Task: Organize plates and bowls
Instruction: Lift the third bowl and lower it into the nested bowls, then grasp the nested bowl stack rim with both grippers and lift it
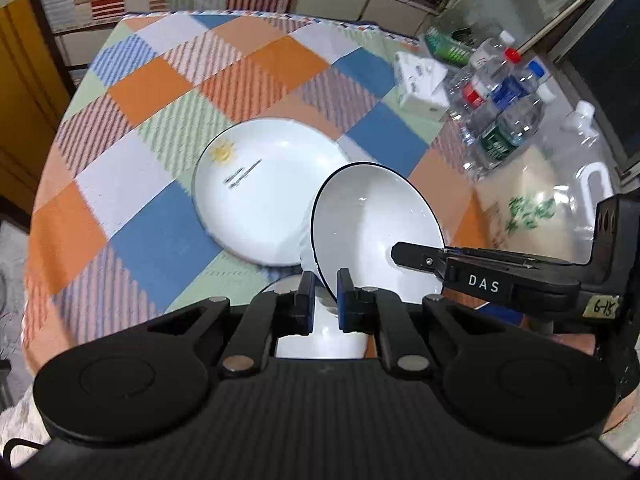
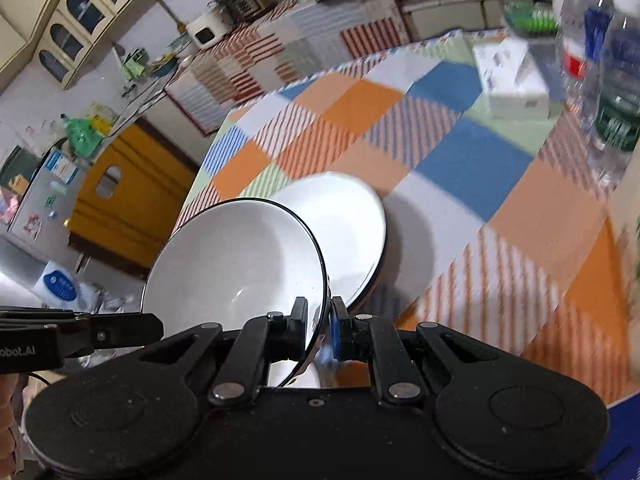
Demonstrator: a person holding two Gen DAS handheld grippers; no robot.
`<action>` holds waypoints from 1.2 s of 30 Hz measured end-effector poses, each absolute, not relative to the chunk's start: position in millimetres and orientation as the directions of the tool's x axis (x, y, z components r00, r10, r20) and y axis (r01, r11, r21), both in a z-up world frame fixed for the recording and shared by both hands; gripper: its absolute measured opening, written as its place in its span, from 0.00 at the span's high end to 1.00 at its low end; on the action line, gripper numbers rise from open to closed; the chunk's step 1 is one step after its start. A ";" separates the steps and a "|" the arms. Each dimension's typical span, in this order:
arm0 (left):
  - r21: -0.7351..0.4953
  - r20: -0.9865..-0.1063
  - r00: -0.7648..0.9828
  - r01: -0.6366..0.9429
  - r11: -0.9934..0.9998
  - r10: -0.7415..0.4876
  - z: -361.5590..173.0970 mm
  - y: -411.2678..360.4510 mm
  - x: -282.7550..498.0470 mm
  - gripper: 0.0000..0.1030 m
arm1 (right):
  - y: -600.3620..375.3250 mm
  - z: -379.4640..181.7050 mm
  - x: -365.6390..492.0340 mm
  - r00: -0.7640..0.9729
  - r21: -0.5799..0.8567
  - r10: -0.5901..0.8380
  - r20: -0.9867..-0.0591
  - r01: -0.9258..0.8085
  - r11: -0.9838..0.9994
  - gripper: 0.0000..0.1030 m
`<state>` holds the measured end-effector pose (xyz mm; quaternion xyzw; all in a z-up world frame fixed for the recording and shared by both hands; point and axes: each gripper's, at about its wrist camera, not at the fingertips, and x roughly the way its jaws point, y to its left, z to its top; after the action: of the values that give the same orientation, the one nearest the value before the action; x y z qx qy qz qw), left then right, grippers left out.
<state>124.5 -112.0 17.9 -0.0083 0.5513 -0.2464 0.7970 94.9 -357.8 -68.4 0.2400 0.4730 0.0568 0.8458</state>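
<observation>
A white bowl with a dark rim [image 1: 376, 220] is held tilted above the checked tablecloth. My left gripper [image 1: 323, 300] is shut on its near rim. My right gripper [image 2: 320, 330] is shut on the rim of the same bowl [image 2: 236, 264]; its finger shows in the left wrist view [image 1: 416, 256] reaching over the bowl from the right. A white plate with a yellow sun print [image 1: 268, 188] lies flat on the cloth, behind and left of the bowl. It also shows in the right wrist view [image 2: 344, 232], partly hidden by the bowl.
Several water bottles [image 1: 504, 104] and a white tissue box [image 1: 420, 84] stand at the table's far right. A large clear jug [image 1: 576, 184] is at the right edge. The table [image 1: 160, 92] drops off at left and far side; cabinets stand beyond.
</observation>
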 end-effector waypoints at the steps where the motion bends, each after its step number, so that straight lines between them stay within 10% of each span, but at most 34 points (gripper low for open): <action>1: -0.282 -0.882 0.261 0.377 0.882 -0.393 15.1 -109.0 122.6 0.91 | -353.4 -71.5 92.6 0.539 0.459 0.328 -0.776 0.126 0.879 0.85; 36: -0.285 -0.953 0.059 0.163 0.945 -0.297 -81.7 -75.2 125.9 0.83 | -257.3 -109.1 60.2 0.556 -0.068 0.076 -0.828 -0.233 0.970 0.77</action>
<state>125.9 -75.2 -81.7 -0.0502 0.6673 -0.1585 0.7260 60.2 -257.3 -109.1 -0.0848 0.4630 0.0878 0.8779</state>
